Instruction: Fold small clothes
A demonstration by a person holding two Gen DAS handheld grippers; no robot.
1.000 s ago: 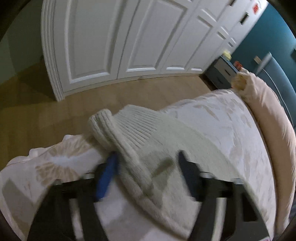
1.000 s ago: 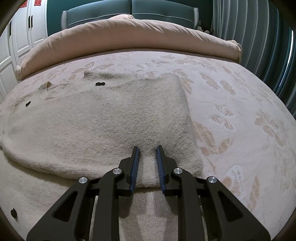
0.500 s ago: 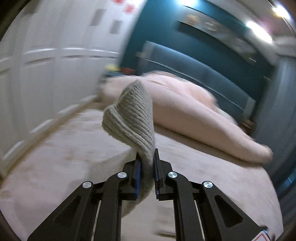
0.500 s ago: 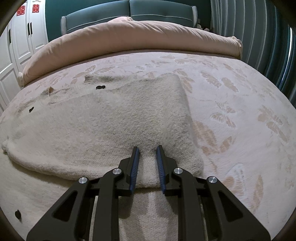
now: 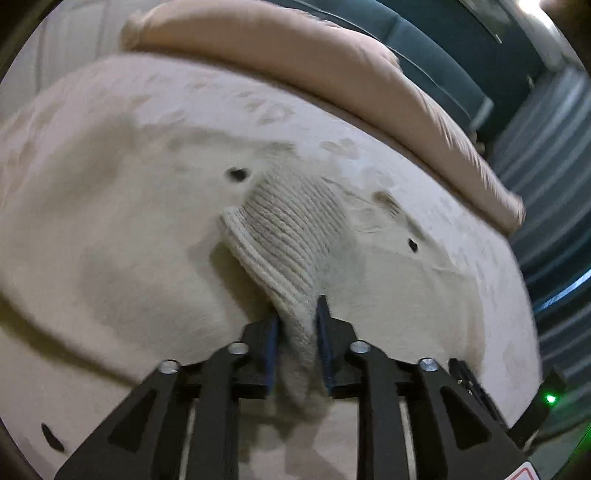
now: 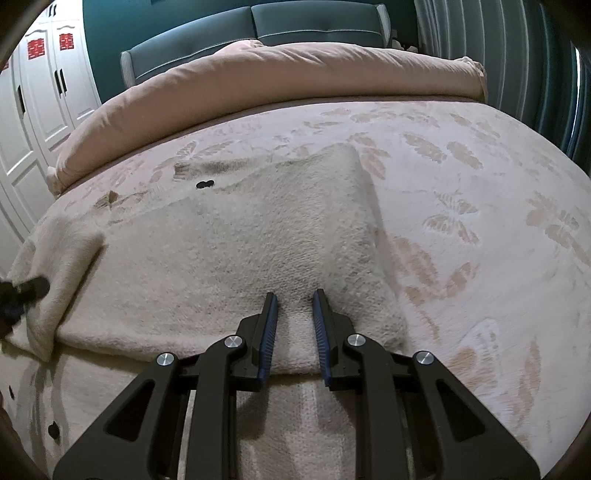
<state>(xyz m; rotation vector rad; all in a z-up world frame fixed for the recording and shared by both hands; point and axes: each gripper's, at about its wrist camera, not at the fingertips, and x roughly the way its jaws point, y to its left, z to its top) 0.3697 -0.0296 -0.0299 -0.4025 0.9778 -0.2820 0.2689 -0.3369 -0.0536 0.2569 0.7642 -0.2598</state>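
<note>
A cream knit sweater point(image 6: 236, 254) lies spread on the bed, with small dark buttons. My left gripper point(image 5: 298, 314) is shut on its ribbed sleeve cuff point(image 5: 288, 236) and holds it over the sweater's body point(image 5: 110, 236). My right gripper point(image 6: 294, 306) rests on the sweater's near edge, jaws a narrow gap apart with fabric between the fingers. The left gripper's tip point(image 6: 29, 288) and the folded-over sleeve show at the left edge of the right wrist view.
The bed has a cream bedspread point(image 6: 480, 206) with a tan leaf pattern. A rolled pink duvet point(image 6: 280, 70) lies at the far side before a teal headboard point(image 6: 258, 22). White wardrobe doors point(image 6: 40, 96) stand left, striped curtains point(image 6: 498, 40) right.
My left gripper closed on the sleeve cuff, lifted it and swung it in over the sweater's body. The right gripper has stayed put on the near edge.
</note>
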